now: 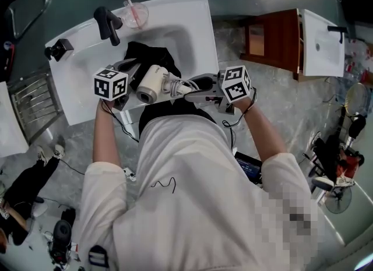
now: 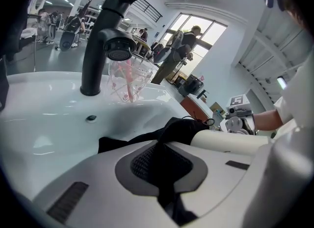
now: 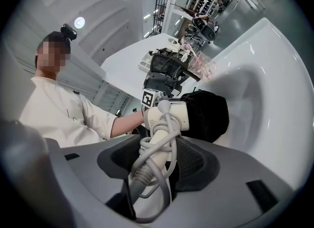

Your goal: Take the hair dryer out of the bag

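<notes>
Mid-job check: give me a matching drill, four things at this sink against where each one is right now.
Things
1. white hair dryer, cord wound round its handle
2. black cloth bag
3. pink toothbrush
4. black faucet

Places
A. standing in the clear cup
B. pinched in the shut left gripper
C. on the white sink, at its far rim
D. clamped by its handle in the right gripper

Pairs: 1-D, 2-B, 3-A, 4-C

The head view is looking steeply down onto the sink (image 1: 192, 19); the gripper views are facing each other closely, sharing the hair dryer (image 1: 152, 83).
</notes>
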Motion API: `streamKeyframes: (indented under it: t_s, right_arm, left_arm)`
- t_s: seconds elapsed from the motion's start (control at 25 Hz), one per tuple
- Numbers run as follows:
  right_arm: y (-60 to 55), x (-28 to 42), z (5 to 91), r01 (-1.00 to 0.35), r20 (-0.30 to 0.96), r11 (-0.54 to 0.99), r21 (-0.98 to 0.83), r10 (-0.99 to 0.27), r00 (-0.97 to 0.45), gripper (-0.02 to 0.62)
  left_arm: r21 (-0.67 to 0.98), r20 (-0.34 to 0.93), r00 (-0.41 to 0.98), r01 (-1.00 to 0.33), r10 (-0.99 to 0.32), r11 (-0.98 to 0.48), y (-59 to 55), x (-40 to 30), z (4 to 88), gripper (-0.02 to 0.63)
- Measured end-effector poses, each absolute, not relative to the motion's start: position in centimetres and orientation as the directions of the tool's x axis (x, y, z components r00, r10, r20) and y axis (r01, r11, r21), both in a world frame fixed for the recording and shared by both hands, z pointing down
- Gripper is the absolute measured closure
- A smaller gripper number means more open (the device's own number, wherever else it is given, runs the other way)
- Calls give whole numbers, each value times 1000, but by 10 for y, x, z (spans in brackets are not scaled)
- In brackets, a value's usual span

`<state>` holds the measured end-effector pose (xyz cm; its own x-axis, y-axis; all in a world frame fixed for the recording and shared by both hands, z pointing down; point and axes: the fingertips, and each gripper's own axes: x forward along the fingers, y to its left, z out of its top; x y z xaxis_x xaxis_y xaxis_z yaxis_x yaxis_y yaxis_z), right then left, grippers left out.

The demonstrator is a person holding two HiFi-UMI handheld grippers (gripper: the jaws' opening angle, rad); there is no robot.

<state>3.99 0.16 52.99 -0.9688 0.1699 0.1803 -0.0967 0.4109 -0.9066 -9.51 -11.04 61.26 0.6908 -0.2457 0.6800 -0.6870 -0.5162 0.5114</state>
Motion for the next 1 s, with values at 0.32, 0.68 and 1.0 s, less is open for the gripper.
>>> streamKeyframes:
  t_s: [0.32, 0.68, 1.0]
  right_arm:
    - [6, 46, 518, -66, 125, 416, -907, 115, -985, 374]
    - [-9, 58, 500, -84, 91, 462, -883, -8, -996, 374]
    - [-31, 70, 480, -113, 53, 478, -871, -138, -989, 376]
  left_arm:
    - [516, 681, 679, -710, -274, -479, -108, -93, 616, 574]
    - [486, 699, 624, -773, -349, -409, -109, -104, 618, 575]
    - [453, 716, 570, -818, -403, -354, -103, -110, 615, 575]
